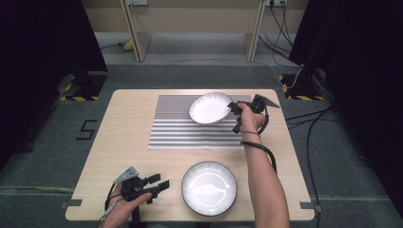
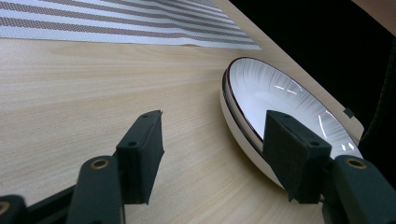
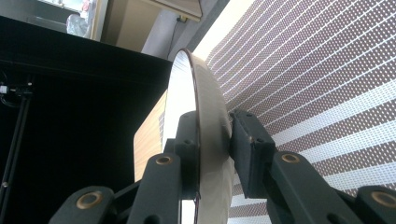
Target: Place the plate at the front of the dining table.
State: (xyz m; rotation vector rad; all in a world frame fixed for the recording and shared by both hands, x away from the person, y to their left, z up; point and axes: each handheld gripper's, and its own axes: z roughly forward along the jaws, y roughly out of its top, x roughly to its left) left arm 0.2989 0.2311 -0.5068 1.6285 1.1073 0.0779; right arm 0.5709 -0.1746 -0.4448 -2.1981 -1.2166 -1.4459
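A white plate (image 1: 209, 108) hangs tilted above the striped placemat (image 1: 180, 130), lifted clear of it. My right gripper (image 1: 235, 108) is shut on its right rim; in the right gripper view the plate (image 3: 208, 107) stands edge-on between the two pads, my gripper (image 3: 212, 149) clamping it. A second white plate with a dark rim (image 1: 209, 187) lies flat on the table near the front edge. My left gripper (image 1: 159, 184) rests open just left of it, nothing between its jaws. The left gripper view has that plate (image 2: 280, 112) beside the right jaw of my gripper (image 2: 212, 144).
The light wooden table (image 1: 123, 123) stands on grey carpet. Dark stands with hazard-striped feet (image 1: 78, 90) flank its far corners. Cables (image 1: 313, 123) trail over the floor to the right. A wooden desk frame (image 1: 195, 28) is behind.
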